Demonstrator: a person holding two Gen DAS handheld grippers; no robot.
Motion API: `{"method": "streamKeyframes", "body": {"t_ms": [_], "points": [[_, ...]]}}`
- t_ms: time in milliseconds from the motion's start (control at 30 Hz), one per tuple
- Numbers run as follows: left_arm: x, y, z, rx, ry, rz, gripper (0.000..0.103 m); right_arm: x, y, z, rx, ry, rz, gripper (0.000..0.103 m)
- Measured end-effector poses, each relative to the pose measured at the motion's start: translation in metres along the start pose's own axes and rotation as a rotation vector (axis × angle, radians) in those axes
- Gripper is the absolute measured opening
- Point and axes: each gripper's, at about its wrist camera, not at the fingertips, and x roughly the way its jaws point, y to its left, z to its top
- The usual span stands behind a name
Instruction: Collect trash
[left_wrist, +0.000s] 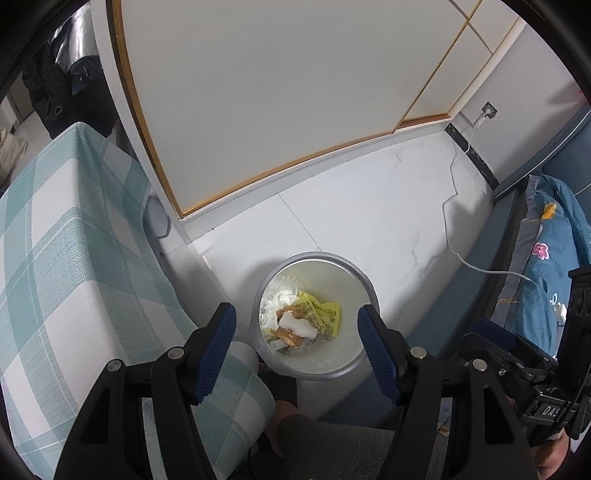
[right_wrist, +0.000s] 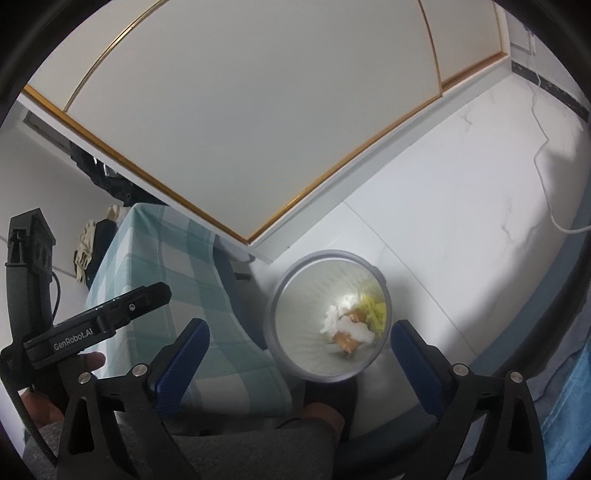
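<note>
Hovering both claws above the trash bin (left_wrist: 314, 314), you are holding the left gripper (left_wrist: 297, 354) and the right gripper (right_wrist: 301, 363) spread open with nothing between the jaws, likely because the trash (left_wrist: 303, 321) is already lying on the bin's bottom: white tissue, yellow wrappers and an orange scrap. The bin is standing on the tiled floor (left_wrist: 369, 221), just beside the checked cloth (left_wrist: 74, 240). Only the left view is showing the flowered bedding (left_wrist: 546, 251) and charging cable (left_wrist: 454, 206); only the right view is showing your bare hand (right_wrist: 40, 406) gripping the other handle.
</note>
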Motion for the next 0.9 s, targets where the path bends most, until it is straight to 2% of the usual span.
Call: {"method": "streamKeyframes", "body": {"t_ms": [900], "points": [[-0.0097,0.0010,-0.0063,0.008,-0.026,0.027,0.065,-0.0074,0.0049,0.0011,-0.010,-0.012,-0.003,0.100]]}}
